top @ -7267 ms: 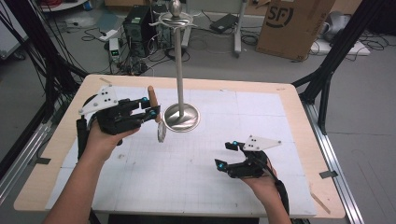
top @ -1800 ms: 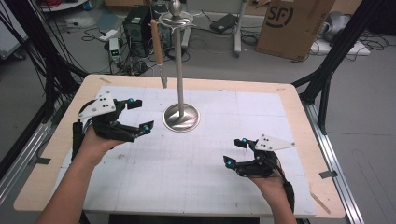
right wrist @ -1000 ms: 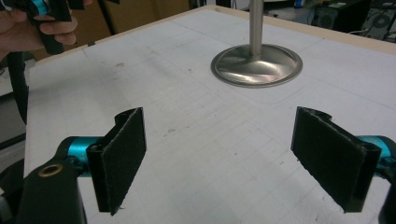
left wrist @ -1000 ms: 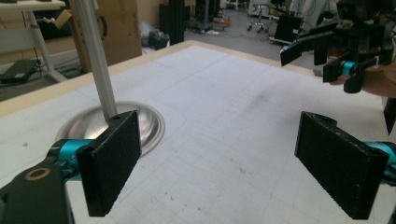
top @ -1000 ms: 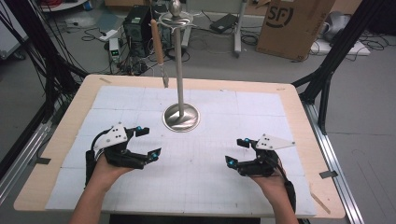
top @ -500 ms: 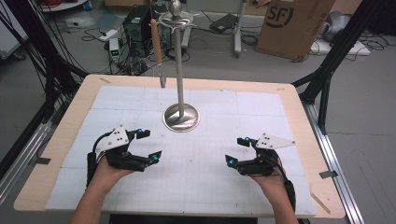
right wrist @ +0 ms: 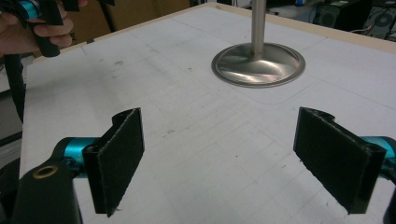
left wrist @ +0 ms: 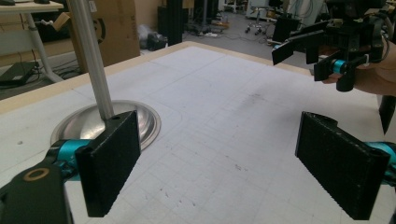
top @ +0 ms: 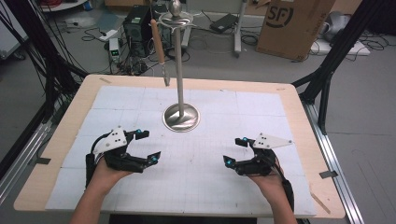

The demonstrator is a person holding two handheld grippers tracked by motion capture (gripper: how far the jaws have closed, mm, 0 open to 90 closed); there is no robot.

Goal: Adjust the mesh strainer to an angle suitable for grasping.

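A metal stand (top: 180, 117) with a round base and a tall pole rises at the table's middle back. From its top hook hangs a wooden-handled utensil (top: 159, 44), its metal tip pointing down. My left gripper (top: 148, 146) rests at the front left, open and holding nothing. My right gripper (top: 235, 151) rests at the front right, also open and holding nothing. In the left gripper view the left gripper (left wrist: 226, 168) has its jaws wide apart, with the stand base (left wrist: 109, 123) behind its left jaw. In the right gripper view the right gripper (right wrist: 226, 158) frames bare mat, and the stand base (right wrist: 258, 64) lies ahead.
A white gridded mat (top: 205, 186) covers the wooden table (top: 299, 116). A cardboard box (top: 292, 23), cables and electronics (top: 135, 28) sit on the floor beyond the far edge. Black frame legs (top: 327, 70) stand at the right corner.
The left gripper held the utensil by the stand's base earlier. The utensil now hangs from the top hook, and the left gripper has drawn back to the front left. The right gripper has barely moved.
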